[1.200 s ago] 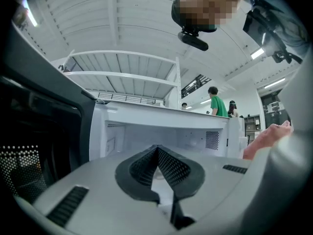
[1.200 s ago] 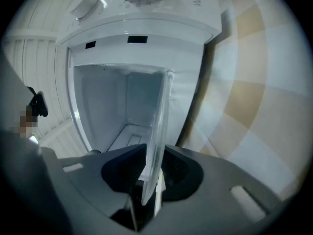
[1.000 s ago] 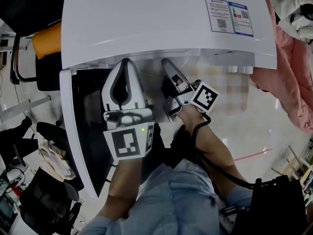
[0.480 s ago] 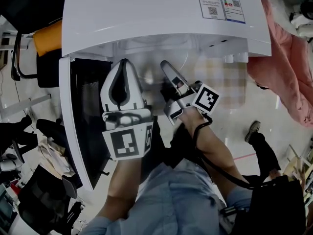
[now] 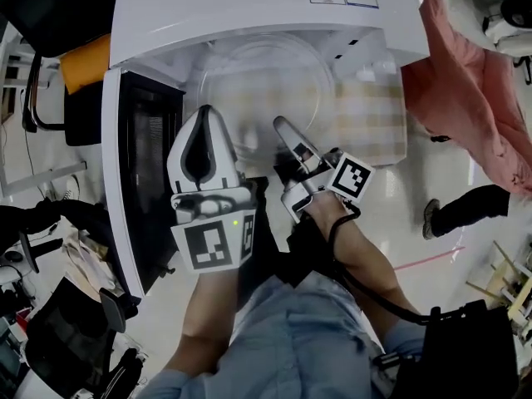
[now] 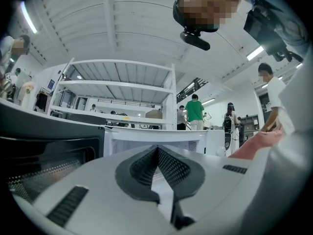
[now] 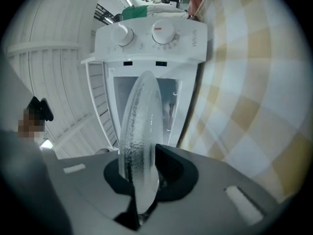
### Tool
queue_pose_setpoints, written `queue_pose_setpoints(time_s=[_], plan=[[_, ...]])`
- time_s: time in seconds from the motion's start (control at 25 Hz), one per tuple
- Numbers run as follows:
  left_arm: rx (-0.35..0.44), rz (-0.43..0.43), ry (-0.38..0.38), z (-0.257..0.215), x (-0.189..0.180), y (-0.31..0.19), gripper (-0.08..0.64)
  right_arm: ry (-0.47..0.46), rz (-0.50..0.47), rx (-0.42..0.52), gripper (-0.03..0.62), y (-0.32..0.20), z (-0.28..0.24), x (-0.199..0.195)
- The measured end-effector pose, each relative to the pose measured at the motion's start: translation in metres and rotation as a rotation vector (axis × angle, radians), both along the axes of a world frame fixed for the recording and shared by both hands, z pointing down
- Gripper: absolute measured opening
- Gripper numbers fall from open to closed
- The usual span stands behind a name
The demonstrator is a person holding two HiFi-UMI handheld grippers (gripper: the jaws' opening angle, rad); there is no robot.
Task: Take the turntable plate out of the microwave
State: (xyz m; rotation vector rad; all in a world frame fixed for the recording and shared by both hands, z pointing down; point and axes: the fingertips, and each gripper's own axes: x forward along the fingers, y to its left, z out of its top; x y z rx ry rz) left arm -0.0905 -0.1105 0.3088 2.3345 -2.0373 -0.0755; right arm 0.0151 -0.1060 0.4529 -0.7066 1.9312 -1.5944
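Step in hand: withdrawal of the clear, round, pebble-textured glass turntable plate (image 5: 258,86) from the white microwave oven (image 5: 249,7), whose dark-windowed door (image 5: 137,181) is swung open on the left.

Right gripper (image 5: 281,125): clenched on the near rim of the plate. In the right gripper view the rim is seen pinched between the dark pads (image 7: 171,168), with the plate edge-on in front of the open cavity.

Left gripper (image 5: 208,108): jaws are brought together with nothing between them. It is held just left of the plate, and no contact can be made out.

Plate position: level, in front of the cavity mouth, beside the beige-and-white checked cloth (image 5: 374,123). It is judged to be mostly out; whether the far rim is past the frame cannot be told.

Next move, as judged: the plate is to be drawn fully clear while kept level. A one-sided pinch on smooth glass could slip or let the plate tip, so support from the left gripper may be needed before it is set down.
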Motion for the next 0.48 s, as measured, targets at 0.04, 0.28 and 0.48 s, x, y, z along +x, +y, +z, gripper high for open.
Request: queue_pose_setpoints(time_s=[0.04,0.28,0.48], plan=[[0.004,0.003,0.0,-0.002,0.003,0.005,0.005,0.0,0.002,-0.001,0.035,0.006,-0.001,0.003],[0.015,0.023,0.001,-0.005,0.023,0.035,0.005,-0.002,0.021,-0.015,0.035,0.047,0.001,0.027],[0.022,0.045,-0.002,-0.007,0.04,0.055,0.005,0.002,0.032,-0.033,0.035,0.074,0.01,0.043]])
